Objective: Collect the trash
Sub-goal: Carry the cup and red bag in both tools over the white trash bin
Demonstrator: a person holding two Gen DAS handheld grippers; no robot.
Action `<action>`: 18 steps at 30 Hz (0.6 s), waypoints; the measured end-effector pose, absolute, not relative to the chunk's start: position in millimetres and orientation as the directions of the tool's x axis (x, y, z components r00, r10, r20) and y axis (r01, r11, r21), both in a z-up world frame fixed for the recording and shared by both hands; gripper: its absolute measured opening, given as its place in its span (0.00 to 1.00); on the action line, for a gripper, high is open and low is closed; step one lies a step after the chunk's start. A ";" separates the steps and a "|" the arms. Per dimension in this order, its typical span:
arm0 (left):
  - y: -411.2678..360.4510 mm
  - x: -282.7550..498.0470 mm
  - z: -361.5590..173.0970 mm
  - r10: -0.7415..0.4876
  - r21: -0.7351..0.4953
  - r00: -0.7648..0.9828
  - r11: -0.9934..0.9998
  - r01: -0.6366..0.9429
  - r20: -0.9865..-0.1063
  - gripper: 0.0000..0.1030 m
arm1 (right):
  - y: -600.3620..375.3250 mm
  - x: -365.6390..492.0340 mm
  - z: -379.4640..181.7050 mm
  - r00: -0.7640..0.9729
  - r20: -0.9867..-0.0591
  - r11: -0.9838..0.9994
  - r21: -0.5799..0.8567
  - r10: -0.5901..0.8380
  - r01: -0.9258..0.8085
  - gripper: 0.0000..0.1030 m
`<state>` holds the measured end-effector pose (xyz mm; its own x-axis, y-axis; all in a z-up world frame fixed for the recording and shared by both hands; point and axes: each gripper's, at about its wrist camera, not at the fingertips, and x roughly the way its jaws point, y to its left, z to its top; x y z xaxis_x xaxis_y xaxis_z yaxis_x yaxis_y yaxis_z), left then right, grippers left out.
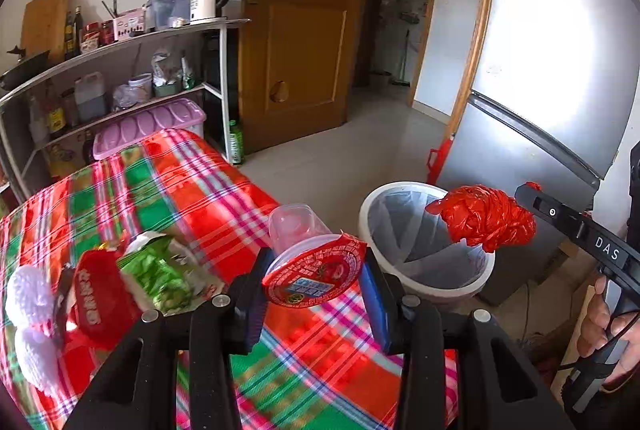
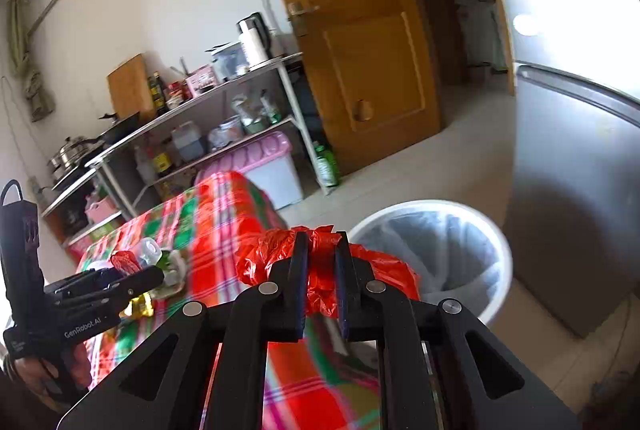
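Observation:
My left gripper point(image 1: 314, 270) is shut on a clear plastic cup with a peeled red foil lid point(image 1: 312, 266), held above the plaid table edge. My right gripper point(image 2: 322, 262) is shut on a crumpled red plastic bag point(image 2: 324, 282); in the left wrist view that red plastic bag point(image 1: 486, 216) hangs over the rim of the white trash bin point(image 1: 424, 282). The trash bin point(image 2: 496, 250), lined with a clear bag, stands on the floor beside the table. A green snack wrapper point(image 1: 160, 274) and a red packet point(image 1: 98, 304) lie on the plaid tablecloth point(image 1: 168, 185).
A grey fridge point(image 1: 532, 133) stands right behind the bin. A metal shelf rack point(image 1: 120, 69) with bottles, a kettle and a pink-lidded box point(image 1: 148, 123) stands beyond the table. A wooden door point(image 1: 304, 29) is open. White knitted items point(image 1: 30, 296) lie at the table's left.

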<state>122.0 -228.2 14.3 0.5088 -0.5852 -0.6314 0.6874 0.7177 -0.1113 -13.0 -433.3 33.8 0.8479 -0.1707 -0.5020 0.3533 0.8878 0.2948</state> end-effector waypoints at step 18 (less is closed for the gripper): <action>-385.6 132.1 -37.4 -0.623 -0.133 0.306 0.557 0.820 -0.720 0.41 | -527.4 -15.9 -9.8 0.743 -0.591 0.808 0.246 -0.312 0.536 0.12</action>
<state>132.1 -385.6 -37.4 0.3062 -0.6226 -0.7202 0.8200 0.5567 -0.1326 -15.9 -527.4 -9.8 0.7434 -0.3125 -0.5914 0.5356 0.8077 0.2464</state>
